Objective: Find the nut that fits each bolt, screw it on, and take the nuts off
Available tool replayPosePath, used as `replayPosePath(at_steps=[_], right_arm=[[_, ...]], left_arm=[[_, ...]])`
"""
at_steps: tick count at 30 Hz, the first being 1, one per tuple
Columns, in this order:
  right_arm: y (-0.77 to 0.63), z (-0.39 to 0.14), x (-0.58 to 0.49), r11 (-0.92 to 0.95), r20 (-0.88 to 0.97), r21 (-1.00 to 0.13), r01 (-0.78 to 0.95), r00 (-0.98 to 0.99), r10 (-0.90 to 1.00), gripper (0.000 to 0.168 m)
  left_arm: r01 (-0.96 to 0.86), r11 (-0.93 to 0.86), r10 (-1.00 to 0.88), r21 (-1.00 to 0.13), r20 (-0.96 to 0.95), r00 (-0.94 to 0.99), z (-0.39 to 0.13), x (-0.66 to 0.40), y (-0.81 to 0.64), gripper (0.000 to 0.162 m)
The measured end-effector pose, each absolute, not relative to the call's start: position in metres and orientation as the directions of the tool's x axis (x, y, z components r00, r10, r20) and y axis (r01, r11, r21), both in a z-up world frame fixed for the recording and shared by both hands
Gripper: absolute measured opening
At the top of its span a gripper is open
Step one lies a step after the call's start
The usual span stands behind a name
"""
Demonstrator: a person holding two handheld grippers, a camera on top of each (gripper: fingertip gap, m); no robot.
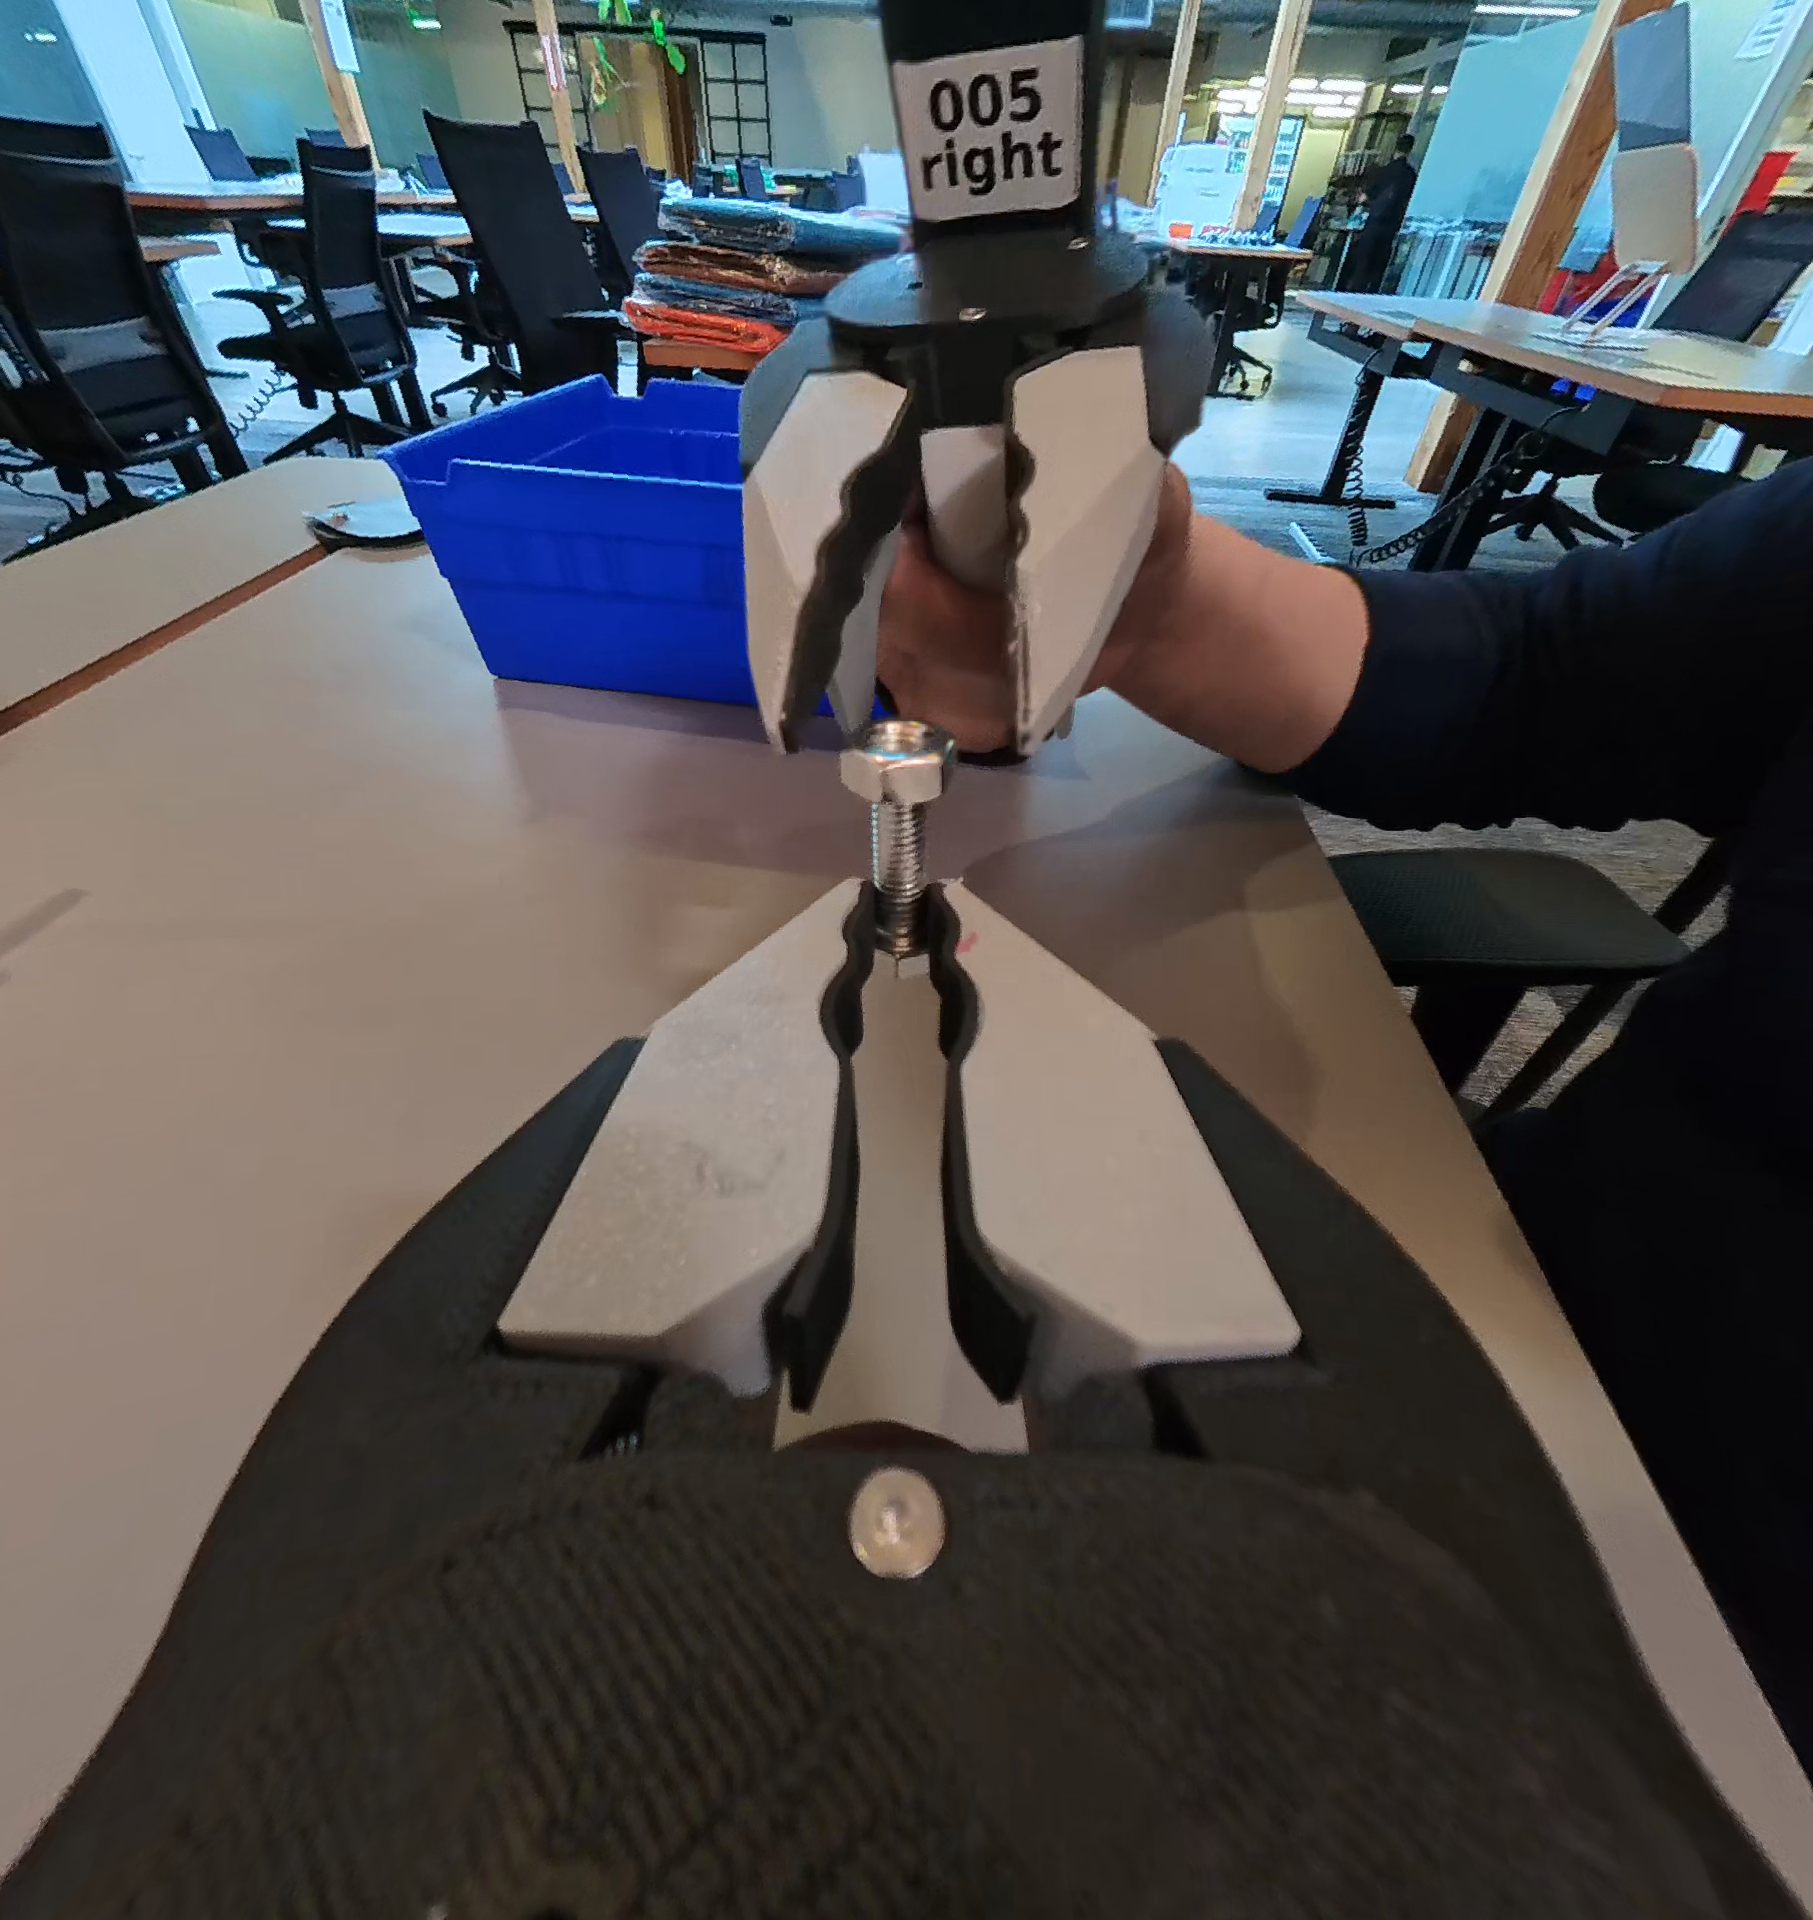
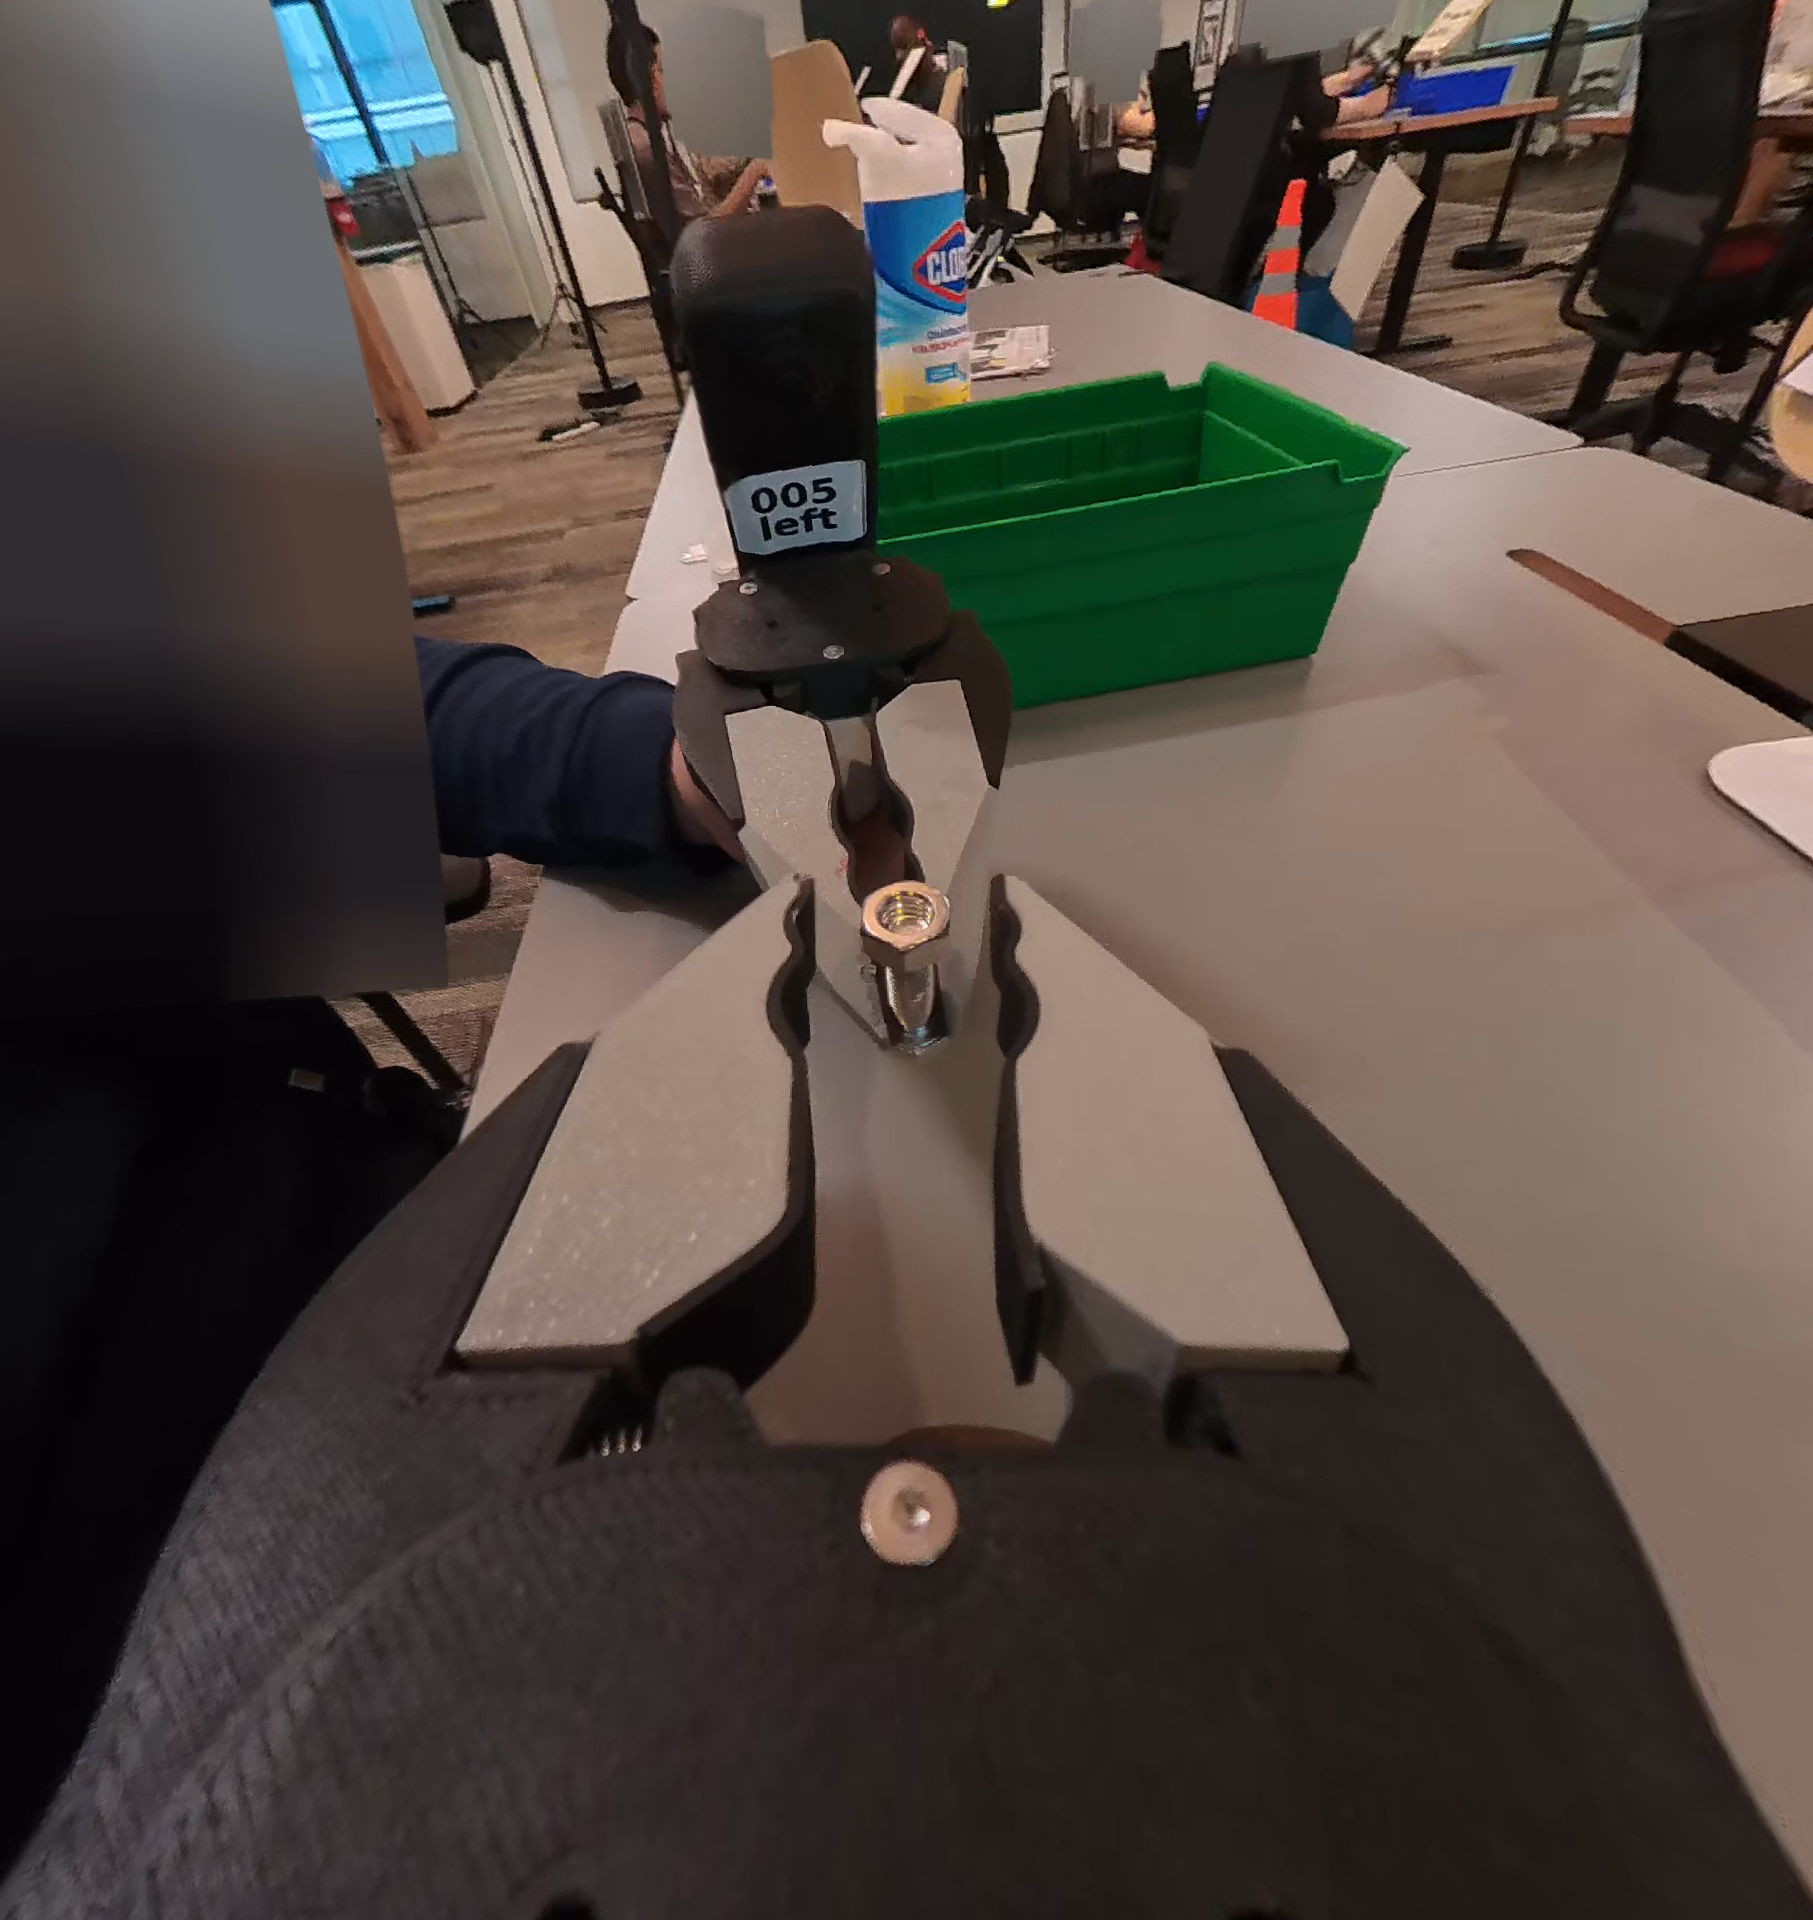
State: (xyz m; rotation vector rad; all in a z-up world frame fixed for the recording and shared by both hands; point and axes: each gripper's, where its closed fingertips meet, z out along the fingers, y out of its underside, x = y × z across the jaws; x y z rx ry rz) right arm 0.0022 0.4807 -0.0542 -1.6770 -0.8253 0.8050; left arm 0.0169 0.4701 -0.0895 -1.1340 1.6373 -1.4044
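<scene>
- An open office with black chairs and long desks lies behind a grey table [image 1: 362,935].
- A silver bolt [image 1: 898,852] stands upright above the table, a hex nut [image 1: 898,767] threaded on its top end.
- The left gripper [image 1: 900,925] is clamped on the bolt's lower shank, near the head.
- The right gripper [image 2: 900,914] has its fingers spread, one on each side of the nut, not touching it.
- A blue bin [image 1: 590,540] stands behind on one side, a green bin [image 2: 1141,540] on the other.
</scene>
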Motion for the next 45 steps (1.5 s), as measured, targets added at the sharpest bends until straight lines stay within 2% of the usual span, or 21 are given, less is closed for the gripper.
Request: replayPosePath(at_steps=[8,16,20,45], right_arm=[[0.480,-0.059,-0.009,-0.215,-0.125,-0.969,0.126,0.502,0.856,0.032],[0.480,-0.050,0.004,-0.147,-0.043,-0.979,0.139,0.568,0.822,0.032],[0.475,-0.045,0.009,-0.144,-0.065,-0.985,0.091,0.579,0.813,0.031],[0.471,-0.051,0.004,-0.172,-0.103,-0.983,0.070,0.566,0.818,0.032]], left_arm=[[-0.157,0.050,-0.917,-0.986,0.018,-0.400,-0.086,0.016,0.465,0.007],[-0.123,0.038,-0.934,-0.992,0.009,-0.358,-0.077,0.014,0.473,0.007],[-0.125,0.034,-0.942,-0.992,0.009,-0.335,-0.078,0.015,0.478,0.007],[-0.145,0.033,-0.950,-0.989,0.015,-0.313,-0.082,0.017,0.482,0.007]])
